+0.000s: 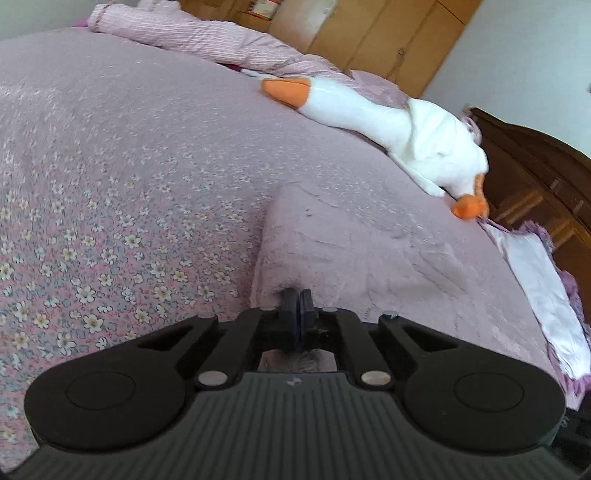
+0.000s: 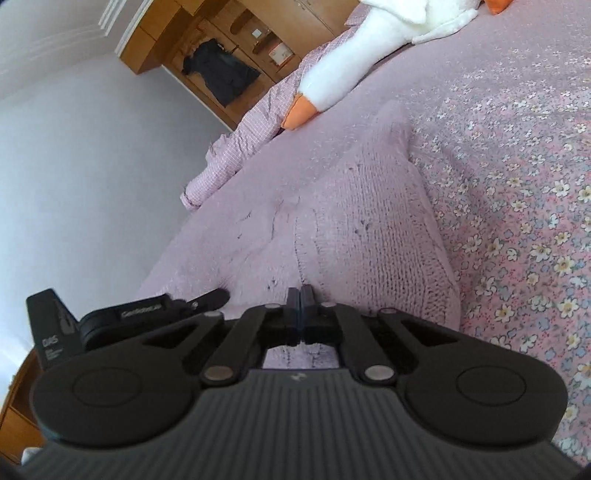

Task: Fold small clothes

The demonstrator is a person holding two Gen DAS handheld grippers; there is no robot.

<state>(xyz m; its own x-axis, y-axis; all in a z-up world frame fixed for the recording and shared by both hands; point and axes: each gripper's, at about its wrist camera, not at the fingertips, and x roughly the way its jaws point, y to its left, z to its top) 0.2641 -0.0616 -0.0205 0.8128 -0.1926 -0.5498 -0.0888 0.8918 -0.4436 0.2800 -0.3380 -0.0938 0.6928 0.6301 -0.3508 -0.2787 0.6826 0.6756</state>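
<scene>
A small pale pink knitted garment [image 1: 354, 240] lies on the floral bedspread [image 1: 110, 206]. My left gripper [image 1: 298, 295] is shut on its near edge, the fingers pressed together with knit pinched between them. In the right wrist view the same knitted garment [image 2: 376, 221] spreads ahead, a ribbed fold running forward. My right gripper [image 2: 300, 292] is shut on its near edge too. The other gripper's black body [image 2: 155, 314] shows at the left, close beside mine.
A white plush goose [image 1: 391, 125] with orange beak and feet lies at the far side of the bed. A pink striped quilt [image 1: 192, 37] is bunched behind it. A white cloth [image 1: 546, 291] hangs over the right bed edge. Wooden wardrobes [image 1: 369, 33] and a dark cabinet [image 1: 535, 166] stand beyond.
</scene>
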